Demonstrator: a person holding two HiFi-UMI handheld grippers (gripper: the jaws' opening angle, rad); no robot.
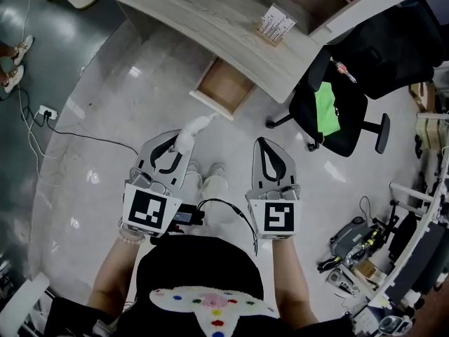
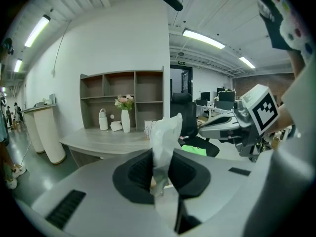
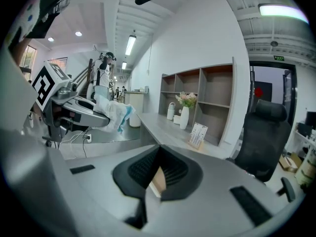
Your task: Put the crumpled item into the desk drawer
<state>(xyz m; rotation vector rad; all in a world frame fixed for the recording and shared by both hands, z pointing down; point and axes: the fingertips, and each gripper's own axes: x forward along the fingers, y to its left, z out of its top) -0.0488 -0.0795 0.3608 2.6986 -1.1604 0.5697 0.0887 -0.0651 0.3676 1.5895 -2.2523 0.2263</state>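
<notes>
Between the jaws of the L gripper (image 1: 182, 142), the crumpled item (image 1: 194, 127) was seen clamped: a white, scrunched sheet w/ a bluish edge, sticking up and fwd past the jaw tips. The pads were pressed on its lower part, and the rest was left standing free above them. The item was held in the air over the pale floor, short of the drawer (image 1: 224, 86) and not in it.

The drawer was found pulled out from under the counter (image 1: 196, 9), its wooden inside showing, ahead of the L gripper and slightly to the R.

The R gripper (image 1: 262, 143) was held level w/ the L one, alongside but apart from it. Its jaws were seen together at the tips, w/ nothing gripped between them.

On the counter a small printed card stand (image 1: 276, 24) was noted near the front edge, R of the drawer. Further back, a white vase w/ flowers (image 2: 125, 116) and a white bottle (image 2: 102, 119) were seen set in front of an open shelf unit (image 2: 123, 90), the bottle to the L of the vase.

A black office chair (image 1: 351, 128) w/ sth bright green (image 1: 328, 104) on its seat was parked at the counter's R end, near the drawer. A white power strip (image 1: 48, 111) w/ a dark cable was noted on the floor, well off to the L. The person's pale shoes (image 1: 210, 181) were visible on the floor between the two grippers.
</notes>
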